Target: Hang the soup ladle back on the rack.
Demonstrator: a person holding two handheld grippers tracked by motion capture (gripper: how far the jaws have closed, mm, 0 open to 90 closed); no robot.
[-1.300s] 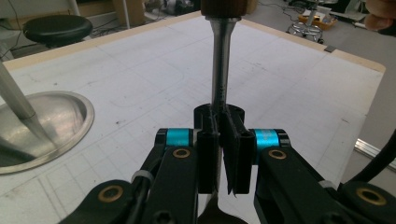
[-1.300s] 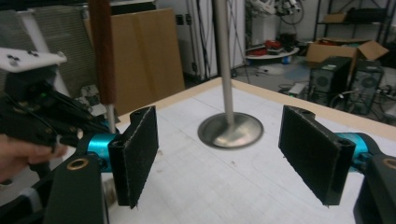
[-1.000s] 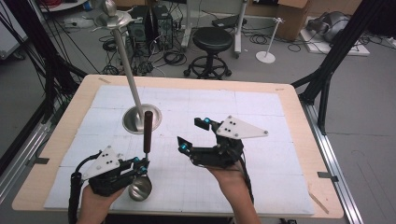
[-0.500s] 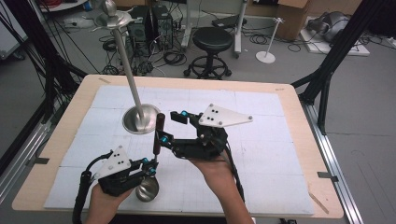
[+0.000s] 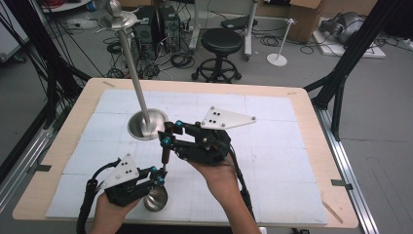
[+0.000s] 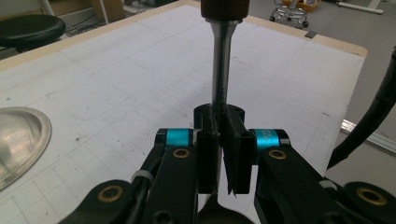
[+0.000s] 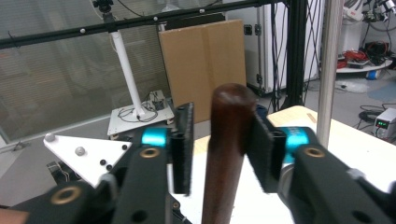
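Note:
A ladle stands upright near the table's front left, its steel bowl [image 5: 155,199] low and its brown wooden handle [image 5: 166,142] on top. My left gripper [image 5: 159,175] is shut on the ladle's thin metal shaft [image 6: 219,65], seen close in the left gripper view, where the gripper [image 6: 219,140] pinches it. My right gripper [image 5: 171,132] reaches in from the right at handle height. In the right gripper view the gripper [image 7: 222,149] is open, its jaws on either side of the wooden handle [image 7: 229,154]; a gap shows on the left side.
A steel stand with a round base [image 5: 147,124] and a tall thin pole [image 5: 131,63] rises just behind the ladle; the pole [image 7: 329,70] is close on the right in the right gripper view. The base's rim [image 6: 18,140] lies left of the left gripper. White gridded mat [image 5: 272,146] covers the table.
My right gripper has swung left from mid-table to bracket the ladle's wooden handle. The left gripper, still holding the ladle, has shifted slightly right and toward the front edge.

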